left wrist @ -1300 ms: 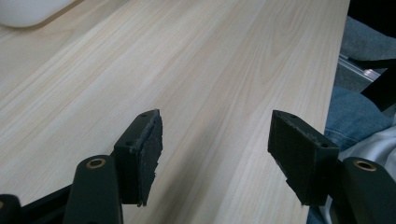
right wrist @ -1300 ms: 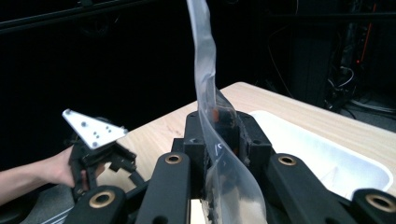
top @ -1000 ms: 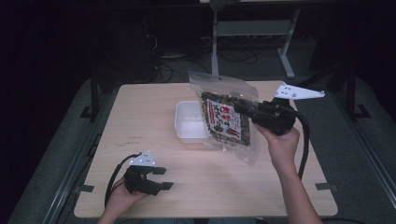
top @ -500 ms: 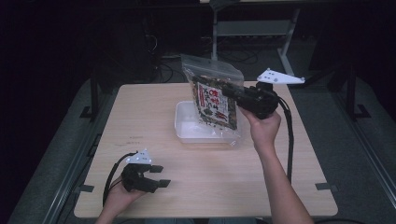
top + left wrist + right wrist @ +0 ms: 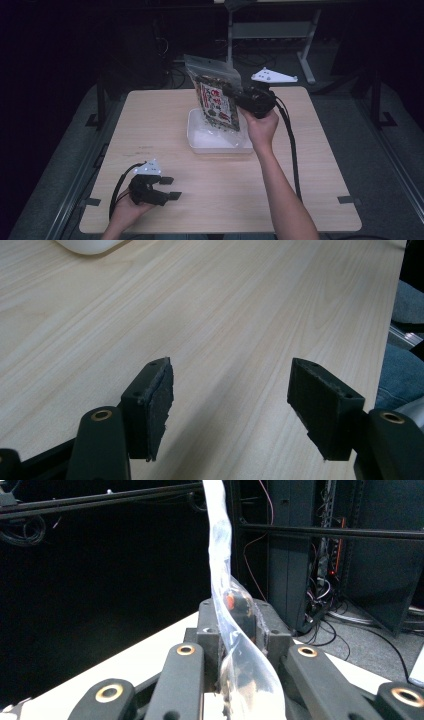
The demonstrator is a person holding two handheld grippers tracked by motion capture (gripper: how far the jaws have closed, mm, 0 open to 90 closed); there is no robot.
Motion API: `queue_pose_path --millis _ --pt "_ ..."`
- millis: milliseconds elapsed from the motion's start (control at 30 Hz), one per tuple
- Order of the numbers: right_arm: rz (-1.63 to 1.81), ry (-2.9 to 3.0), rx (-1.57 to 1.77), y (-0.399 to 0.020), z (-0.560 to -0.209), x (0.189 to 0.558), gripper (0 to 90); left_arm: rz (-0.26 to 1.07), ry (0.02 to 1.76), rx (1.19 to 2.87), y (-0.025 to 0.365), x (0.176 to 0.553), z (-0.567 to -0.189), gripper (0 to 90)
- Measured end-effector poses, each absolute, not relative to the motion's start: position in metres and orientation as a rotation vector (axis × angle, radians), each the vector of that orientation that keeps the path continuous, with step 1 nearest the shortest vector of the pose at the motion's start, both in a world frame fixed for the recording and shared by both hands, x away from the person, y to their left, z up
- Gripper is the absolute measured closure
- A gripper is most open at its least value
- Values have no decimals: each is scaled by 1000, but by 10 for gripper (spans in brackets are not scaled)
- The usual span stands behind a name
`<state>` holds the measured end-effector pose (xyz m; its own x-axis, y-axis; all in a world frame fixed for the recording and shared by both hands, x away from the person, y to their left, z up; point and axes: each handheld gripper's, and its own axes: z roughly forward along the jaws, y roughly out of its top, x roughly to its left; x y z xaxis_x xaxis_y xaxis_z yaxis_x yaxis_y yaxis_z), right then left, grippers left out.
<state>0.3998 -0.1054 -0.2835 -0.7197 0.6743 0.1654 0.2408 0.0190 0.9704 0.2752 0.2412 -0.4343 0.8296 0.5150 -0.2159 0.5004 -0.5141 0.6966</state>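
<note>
Evidently the right gripper (image 5: 239, 98) has carried the clear plastic bag (image 5: 216, 95) of printed snack packets from the right side of the table (image 5: 150, 125) toward its far middle over the last second. A second ago the bag hung slanted, overlapping the right wall of the white tray (image 5: 220, 145) and reaching out past it toward the right edge; it now hangs more nearly upright above the tray's far half, its top reaching past the far edge of the table as seen from the high view. Whether its lower end touches the tray cannot be told. The tray itself has not shifted; it sits at the middle of the table, nearer the far edge.

Judgement: the bag is being lined up over the tray, so the work appears to be at the carrying stage, with lowering and release not yet done.

Right gripper: jaws nearly shut, pads pinching the bag's thin film, as the right gripper view shows with the bag (image 5: 235, 645) rising edge-on from between them. Grip looks firm on the bag's side edge.

Left gripper (image 5: 162, 187): unmoved at the near left corner, resting low over the table, jaws wide apart with nothing between them; the left gripper view shows bare wood (image 5: 225, 315) ahead of the pads (image 5: 159, 405).
</note>
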Motion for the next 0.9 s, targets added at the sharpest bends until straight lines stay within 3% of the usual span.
queue_pose_path --millis 667,900 --pt "1778 1919 938 -80 -318 430 760 17 746 2196 243 277 -435 335" --pt "1814 1898 975 -83 -346 433 759 19 735 2188 242 276 -432 336"
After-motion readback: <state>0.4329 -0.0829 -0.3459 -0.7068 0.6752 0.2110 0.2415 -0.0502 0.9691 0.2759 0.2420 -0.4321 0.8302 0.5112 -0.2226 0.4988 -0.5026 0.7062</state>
